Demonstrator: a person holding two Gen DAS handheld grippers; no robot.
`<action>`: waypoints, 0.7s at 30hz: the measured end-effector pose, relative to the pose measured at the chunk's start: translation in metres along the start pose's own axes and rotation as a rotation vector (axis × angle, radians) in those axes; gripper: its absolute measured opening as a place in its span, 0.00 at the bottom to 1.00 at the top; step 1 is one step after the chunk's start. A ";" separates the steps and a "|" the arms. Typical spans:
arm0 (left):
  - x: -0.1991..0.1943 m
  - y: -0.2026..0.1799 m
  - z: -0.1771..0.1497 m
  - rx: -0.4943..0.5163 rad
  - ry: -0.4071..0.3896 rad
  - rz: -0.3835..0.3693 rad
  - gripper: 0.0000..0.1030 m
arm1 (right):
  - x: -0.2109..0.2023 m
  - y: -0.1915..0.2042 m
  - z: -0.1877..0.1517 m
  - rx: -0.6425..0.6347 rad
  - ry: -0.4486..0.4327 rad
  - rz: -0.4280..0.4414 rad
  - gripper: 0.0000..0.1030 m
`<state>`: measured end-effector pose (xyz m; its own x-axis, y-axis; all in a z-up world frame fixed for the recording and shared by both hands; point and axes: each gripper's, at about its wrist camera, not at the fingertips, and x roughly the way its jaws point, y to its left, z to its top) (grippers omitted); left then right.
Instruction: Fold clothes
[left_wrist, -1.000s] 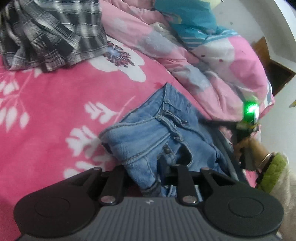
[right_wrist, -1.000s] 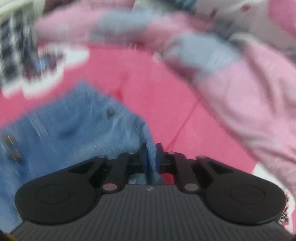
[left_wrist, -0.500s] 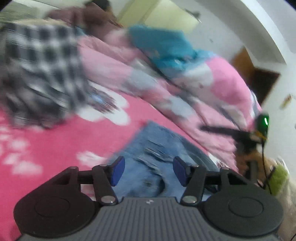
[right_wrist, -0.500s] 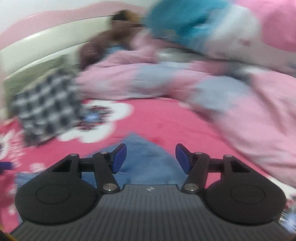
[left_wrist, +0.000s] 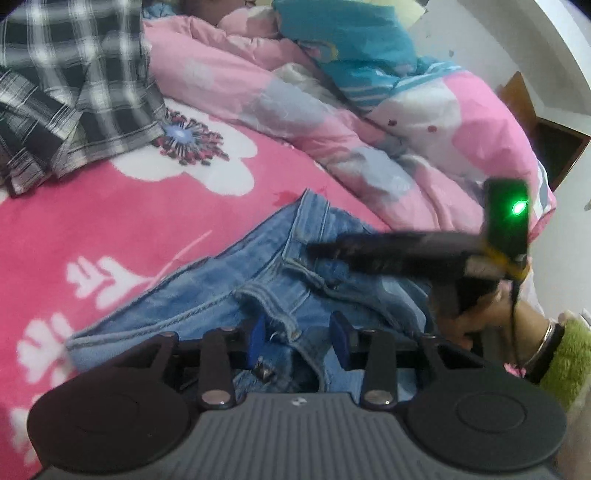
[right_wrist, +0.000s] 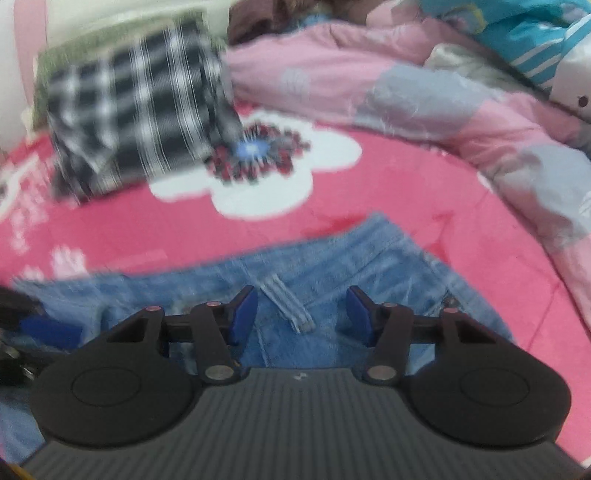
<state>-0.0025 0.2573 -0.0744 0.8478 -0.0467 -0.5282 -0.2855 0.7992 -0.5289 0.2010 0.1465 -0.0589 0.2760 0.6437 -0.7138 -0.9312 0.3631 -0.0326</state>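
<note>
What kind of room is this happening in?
Most likely a bedroom. The denim jeans lie on a bed covered by a pink floral blanket, with a rumpled pink quilt heaped behind and a plaid shirt nearby.

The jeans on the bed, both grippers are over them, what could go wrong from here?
1. The left gripper is closing with the bunched fly and waistband of the jeans between its fingers; it may pinch several layers and spoil the fold.
2. The right gripper is closing around a belt loop; it might catch only that.
3. Both grippers work close together, so they could collide.
</note>
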 end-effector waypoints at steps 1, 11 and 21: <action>0.001 -0.001 0.000 0.000 -0.007 -0.005 0.37 | 0.003 0.001 -0.003 -0.009 0.002 -0.006 0.50; 0.022 0.002 -0.001 -0.038 -0.076 0.084 0.04 | 0.015 0.009 -0.002 -0.010 0.023 -0.014 0.39; -0.017 -0.004 0.002 -0.015 -0.256 0.159 0.03 | -0.011 0.022 0.013 0.064 -0.130 -0.060 0.12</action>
<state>-0.0150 0.2561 -0.0627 0.8763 0.2324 -0.4220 -0.4288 0.7755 -0.4634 0.1803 0.1565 -0.0429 0.3632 0.6996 -0.6154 -0.8961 0.4431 -0.0251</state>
